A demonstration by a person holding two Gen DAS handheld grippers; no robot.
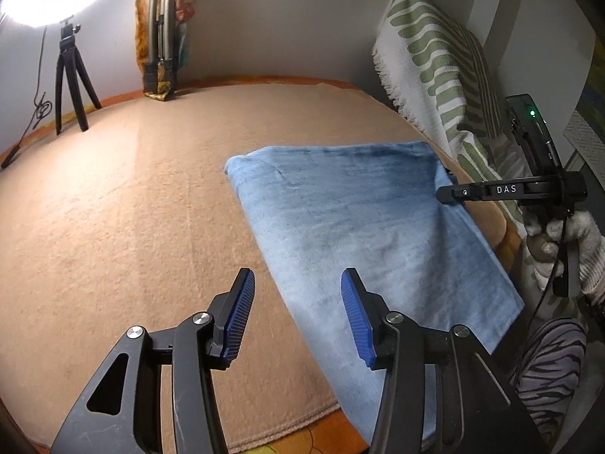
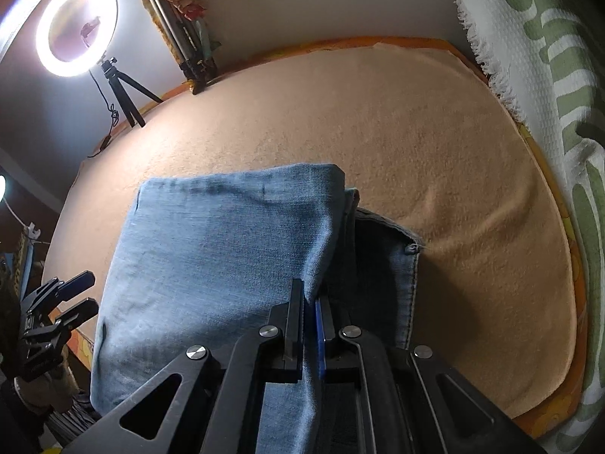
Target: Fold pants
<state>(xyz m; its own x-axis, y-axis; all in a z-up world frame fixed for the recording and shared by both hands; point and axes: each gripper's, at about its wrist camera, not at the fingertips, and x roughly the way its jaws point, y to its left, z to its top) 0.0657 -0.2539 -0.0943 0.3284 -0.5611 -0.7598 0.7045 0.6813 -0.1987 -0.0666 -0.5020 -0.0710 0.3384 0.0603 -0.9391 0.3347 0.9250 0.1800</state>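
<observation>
Left wrist view: pants (image 1: pixel 359 227) lie folded into a blue slab on the tan blanket (image 1: pixel 151 196), filling centre to 4 o'clock. Left gripper (image 1: pixel 298 314) is part open, nothing betw. the pads, hovering over the slab's near-left edge; its blue fingers (image 1: pixel 238 314) straddle bare cloth w/o touching that I can tell. Right gripper (image 1: pixel 450 193) comes in at 3 o'clock, at the far-right corner of the slab. Striped cushion (image 1: pixel 435 60) crowds the right side; wide open blanket from 9 to 12 o'clock.

Right wrist view: right gripper (image 2: pixel 310 310) is clamped tight on a raised denim fold along the slab's right edge. Darker waistband layer (image 2: pixel 382 257) pokes out underneath at 3 o'clock, so layers aren't flush. Left gripper (image 2: pixel 72 295) sits at 8 o'clock, off the slab's left edge, pads apart.

Judgement: a fold is being finished or evened up. Next prob. needs the left to pinch its side, then both carry the edge over together. Room is good toward the ring light (image 2: pixel 75 26); tight by the cushion.
</observation>
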